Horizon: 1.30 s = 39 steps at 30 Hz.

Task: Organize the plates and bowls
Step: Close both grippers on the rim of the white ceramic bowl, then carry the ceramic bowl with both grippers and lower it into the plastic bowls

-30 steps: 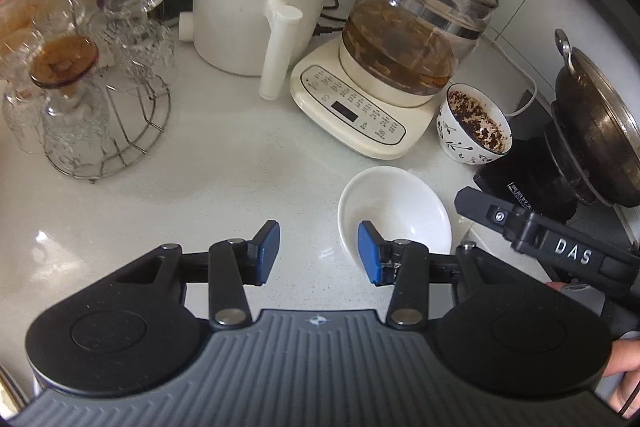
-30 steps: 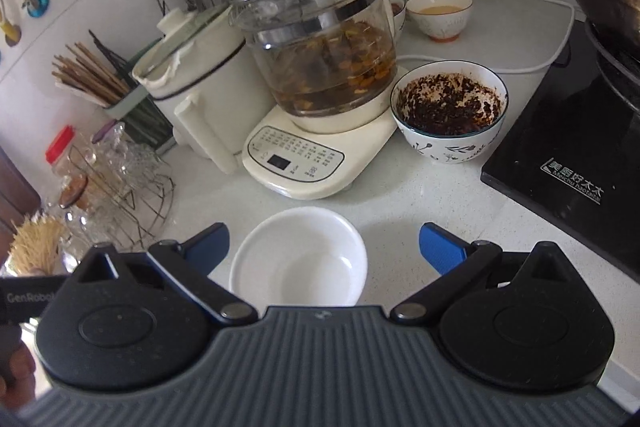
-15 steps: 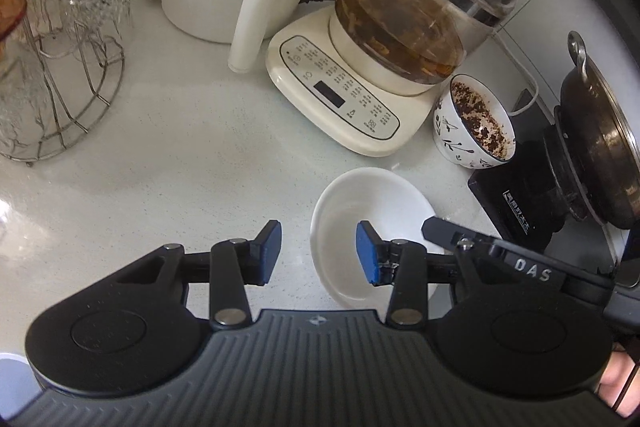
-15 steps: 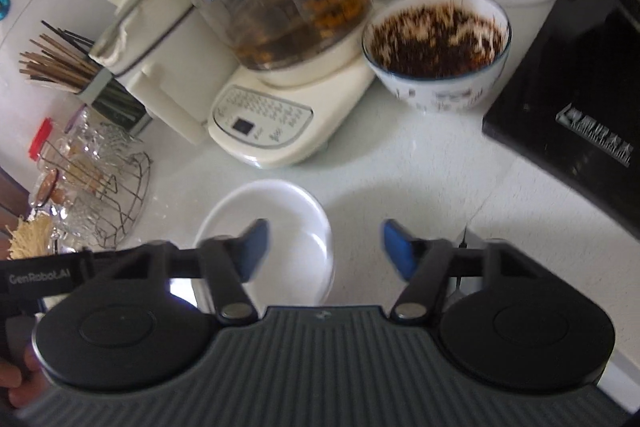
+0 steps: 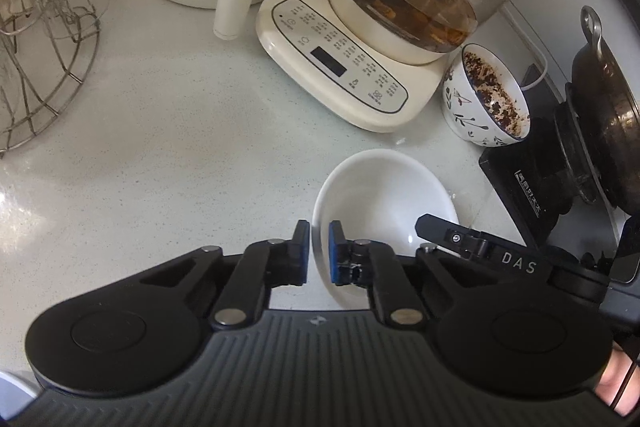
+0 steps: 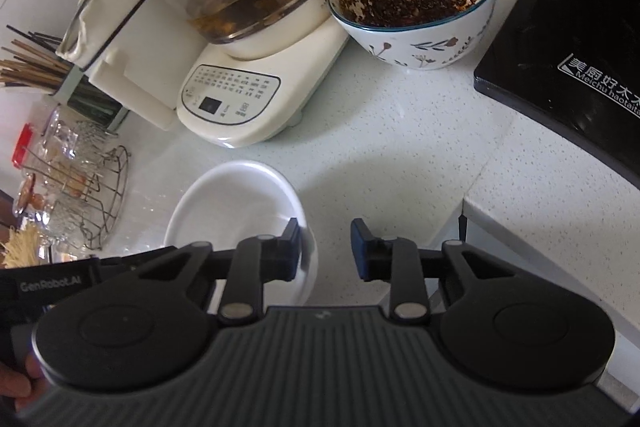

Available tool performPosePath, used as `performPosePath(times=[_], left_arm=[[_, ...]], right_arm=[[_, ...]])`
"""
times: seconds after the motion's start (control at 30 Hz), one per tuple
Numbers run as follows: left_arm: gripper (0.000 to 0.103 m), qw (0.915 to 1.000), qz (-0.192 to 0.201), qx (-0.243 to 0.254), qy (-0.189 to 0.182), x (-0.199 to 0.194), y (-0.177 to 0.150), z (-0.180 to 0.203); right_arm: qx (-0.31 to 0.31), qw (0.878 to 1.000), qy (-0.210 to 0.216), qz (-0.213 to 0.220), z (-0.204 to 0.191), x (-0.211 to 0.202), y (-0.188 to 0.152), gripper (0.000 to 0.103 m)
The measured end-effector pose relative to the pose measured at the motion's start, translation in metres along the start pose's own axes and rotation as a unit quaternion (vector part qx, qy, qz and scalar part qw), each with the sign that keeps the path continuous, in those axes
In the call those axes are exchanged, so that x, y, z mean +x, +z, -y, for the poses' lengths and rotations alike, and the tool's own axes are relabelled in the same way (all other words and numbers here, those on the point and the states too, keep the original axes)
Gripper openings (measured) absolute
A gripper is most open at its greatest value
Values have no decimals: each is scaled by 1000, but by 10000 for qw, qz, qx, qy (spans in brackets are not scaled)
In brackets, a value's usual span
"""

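Item: shallow round white ceramic bowl [image 5: 384, 195], sitting on the pale speckled countertop [image 5: 168, 131] in front of the cream kettle base [image 5: 340, 67]. Your left gripper [image 5: 319, 251] is pinching its near rim. Your right gripper [image 6: 325, 247] is closing, one pad inside the bowl's opposite rim, not yet pressing.

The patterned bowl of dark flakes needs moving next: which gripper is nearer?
Right gripper: the patterned bowl sits ahead of it. Left gripper is farther, on the white bowl's opposite rim.
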<state>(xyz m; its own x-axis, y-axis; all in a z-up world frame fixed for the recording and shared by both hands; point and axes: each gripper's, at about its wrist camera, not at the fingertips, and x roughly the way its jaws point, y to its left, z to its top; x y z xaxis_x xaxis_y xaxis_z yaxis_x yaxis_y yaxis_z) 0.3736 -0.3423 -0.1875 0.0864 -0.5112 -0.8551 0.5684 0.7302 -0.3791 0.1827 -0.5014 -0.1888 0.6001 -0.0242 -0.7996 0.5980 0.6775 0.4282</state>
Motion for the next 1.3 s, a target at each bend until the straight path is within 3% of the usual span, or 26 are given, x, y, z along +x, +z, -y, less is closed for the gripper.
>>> performPosePath(times=[0.2,0.63,1.1,1.3], left_arm=[[6,10000,5,14,-75,1,-4,4],[6,9997,227,-53,-73,-26,-16,-1],[6,9987,448,-138,-189,-82,-25,-26],[6,9980,576,-157,-201,-104,-41,-38]], right_arm=[[-124,9999,38,-66,-4,0,-1,9],[-171,9997,158,-28,-17,-14,-7,9],[-427,9974,466,351,-63,-52,-22,9],[-475,9972,509,285,-79,-58,-38,8]])
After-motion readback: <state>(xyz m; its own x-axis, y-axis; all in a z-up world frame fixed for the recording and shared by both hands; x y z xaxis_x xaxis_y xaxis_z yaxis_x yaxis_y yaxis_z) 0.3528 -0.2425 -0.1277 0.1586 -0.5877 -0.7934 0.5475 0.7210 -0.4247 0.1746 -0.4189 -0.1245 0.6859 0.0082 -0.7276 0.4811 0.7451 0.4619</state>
